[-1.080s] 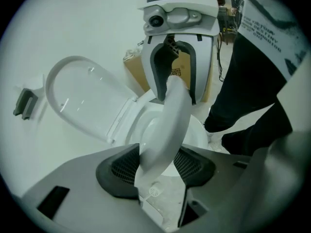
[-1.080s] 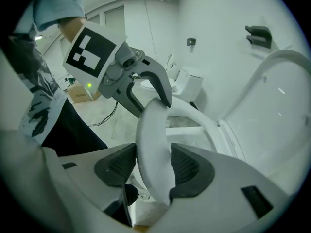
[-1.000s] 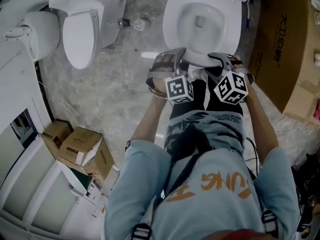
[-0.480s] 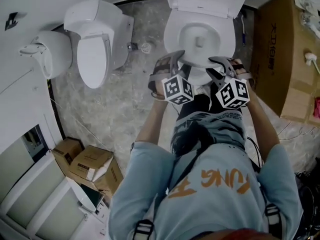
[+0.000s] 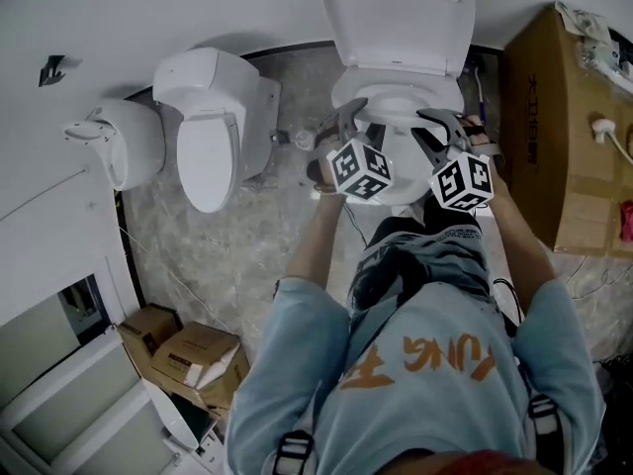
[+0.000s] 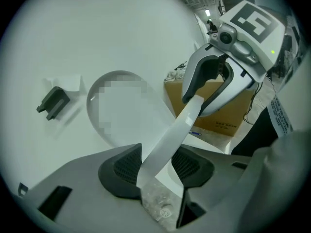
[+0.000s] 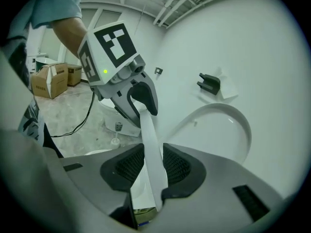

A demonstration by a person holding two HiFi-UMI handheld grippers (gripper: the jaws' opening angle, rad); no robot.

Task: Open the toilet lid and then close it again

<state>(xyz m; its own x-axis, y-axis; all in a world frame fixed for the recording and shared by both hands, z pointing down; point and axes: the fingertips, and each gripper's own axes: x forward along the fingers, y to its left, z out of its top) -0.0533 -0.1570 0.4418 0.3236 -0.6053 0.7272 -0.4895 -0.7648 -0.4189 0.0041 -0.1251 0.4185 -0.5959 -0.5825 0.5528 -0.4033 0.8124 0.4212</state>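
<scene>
The left hand-held gripper is pinching the front edge of the white plastic toilet seat ring. Its jaws have just been closing, and both dark ribbed pads are pressing on the thin white band running between them. The right hand-held gripper is clamping the same edge a little further along. Its jaws have also just been closing, and the band is sitting tight between its pads. Each gripper view is showing the other hand-held gripper at the far end of that band.

In the head view the two are working side by side over the white ceramic toilet bowl. The white oval toilet lid is standing raised behind the bowl, close to the white wall, with its underside facing the person. A small black bracket is sticking out of that wall to one side of the lid.

On the head view's left, a second white toilet with its lid down is sitting on the grey mottled stone floor. A white rounded fixture is sitting just beyond it. A large brown cardboard box is standing close on the bowl's other side, and smaller cardboard boxes are lying near the lower left. The person in a light blue shirt with orange lettering is standing directly before the bowl.
</scene>
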